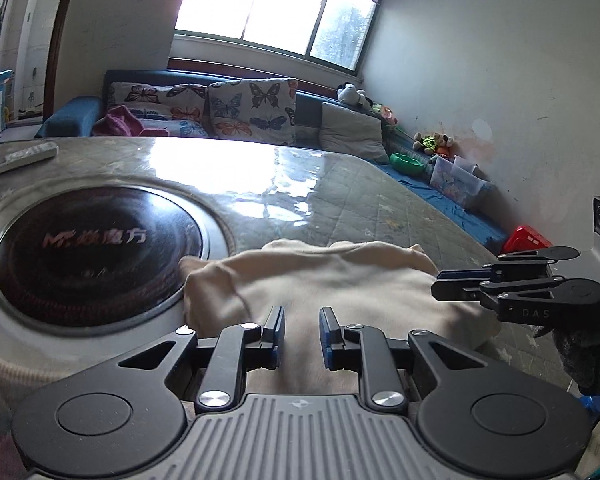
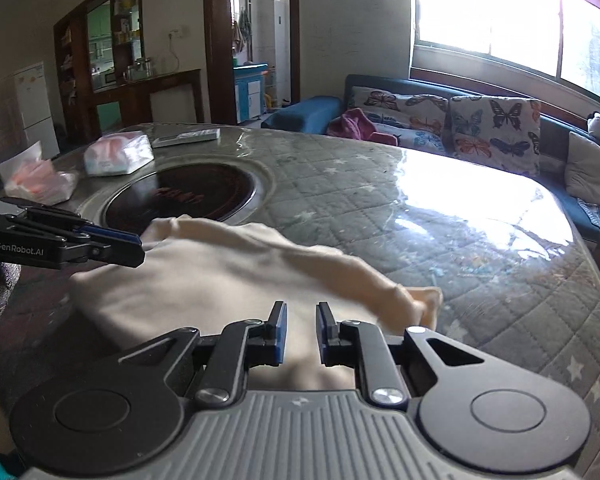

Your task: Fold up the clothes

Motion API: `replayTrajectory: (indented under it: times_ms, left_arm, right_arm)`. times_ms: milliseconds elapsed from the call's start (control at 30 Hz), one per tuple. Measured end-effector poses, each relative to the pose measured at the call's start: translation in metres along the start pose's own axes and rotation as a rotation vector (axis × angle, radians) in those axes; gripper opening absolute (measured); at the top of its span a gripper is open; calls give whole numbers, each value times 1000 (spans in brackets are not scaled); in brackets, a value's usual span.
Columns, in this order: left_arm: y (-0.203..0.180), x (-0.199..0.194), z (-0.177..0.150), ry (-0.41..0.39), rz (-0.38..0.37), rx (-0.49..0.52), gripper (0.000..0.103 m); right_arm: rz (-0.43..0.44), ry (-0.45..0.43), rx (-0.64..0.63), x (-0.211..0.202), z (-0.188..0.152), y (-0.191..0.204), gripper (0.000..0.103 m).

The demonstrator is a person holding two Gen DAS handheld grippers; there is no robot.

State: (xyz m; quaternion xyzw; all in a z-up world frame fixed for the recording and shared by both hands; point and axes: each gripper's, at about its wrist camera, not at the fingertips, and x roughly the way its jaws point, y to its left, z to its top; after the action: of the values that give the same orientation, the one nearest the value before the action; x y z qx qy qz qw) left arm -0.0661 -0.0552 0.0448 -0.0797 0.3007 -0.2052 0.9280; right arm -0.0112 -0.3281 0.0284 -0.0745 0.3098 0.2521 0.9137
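The cream garment [image 1: 332,280] lay bunched on the tabletop [image 1: 340,196], right of the dark round hob [image 1: 96,244], partly folded at best; flattening and final folds looked undone. Left tongs [image 1: 302,330] and right tongs [image 2: 301,326] each stood slightly apart over the cloth, gripping nothing visible. The garment's near edge was hidden behind the tongs.
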Motion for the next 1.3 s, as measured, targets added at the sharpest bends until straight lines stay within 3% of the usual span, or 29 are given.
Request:
replayTrajectory:
  times_ms: [333, 600, 767, 967, 1100, 1300]
  left_arm:
    - [12, 1, -11, 23, 70, -16, 21]
    - [-4, 5, -3, -11, 4, 8, 20]
    - [0, 21, -9, 41, 35, 6, 19]
    - [2, 20, -11, 41, 29, 3, 19]
    - [4, 19, -10, 47, 26, -3, 19]
    - [3, 18, 2, 35, 25, -7, 23]
  right_arm:
    - [-36, 33, 47, 0, -21, -4, 15]
    - [-34, 2, 28, -19, -22, 1, 15]
    - [-46, 11, 76, -20, -30, -6, 15]
    - [-49, -7, 115, -32, -34, -13, 15]
    - [-61, 38, 117, -27, -43, -15, 14]
    - [-47, 9, 97, -25, -23, -19, 14]
